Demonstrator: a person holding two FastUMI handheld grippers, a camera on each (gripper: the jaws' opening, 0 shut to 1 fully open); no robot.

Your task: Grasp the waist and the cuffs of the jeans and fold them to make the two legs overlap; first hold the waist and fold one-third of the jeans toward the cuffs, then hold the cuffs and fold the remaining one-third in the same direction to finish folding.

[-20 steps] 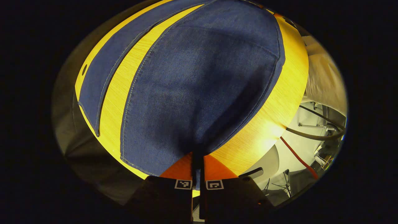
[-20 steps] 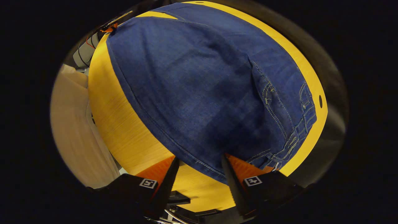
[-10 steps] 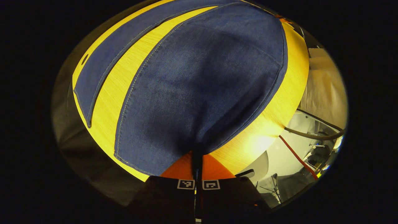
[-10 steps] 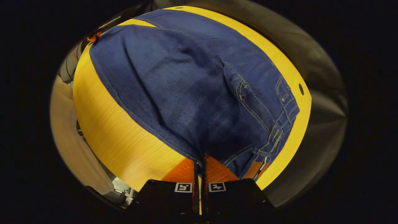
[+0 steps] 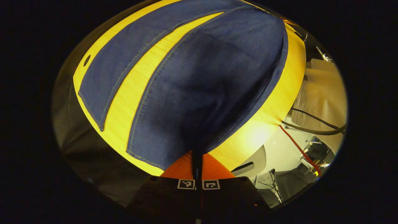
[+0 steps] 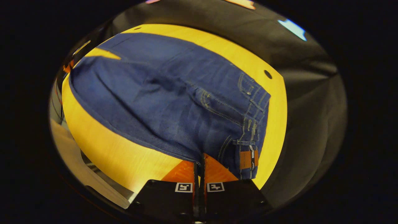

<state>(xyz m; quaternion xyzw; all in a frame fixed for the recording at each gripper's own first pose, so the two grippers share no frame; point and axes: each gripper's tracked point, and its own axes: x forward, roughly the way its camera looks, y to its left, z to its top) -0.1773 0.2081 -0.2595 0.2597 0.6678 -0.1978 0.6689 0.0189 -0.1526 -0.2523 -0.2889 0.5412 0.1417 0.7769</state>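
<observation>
Since a second ago, my right gripper [image 6: 199,163] has closed on the jeans [image 6: 174,102] and lifted their waist edge. Left gripper [image 5: 197,155]: fingers together, clamped on the near leg's cuff edge. Jeans: spread on the table [image 5: 124,102], legs apart, far leg lying flat at left.

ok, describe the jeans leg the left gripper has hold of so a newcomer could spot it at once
Start at the yellow wooden table in the left gripper view: blue jeans lie on it with two legs apart, a strip of bare wood between them. The held leg is the nearer, wider-looking one, its cuff edge pinched in the left gripper. The other leg lies flat and untouched.
</observation>
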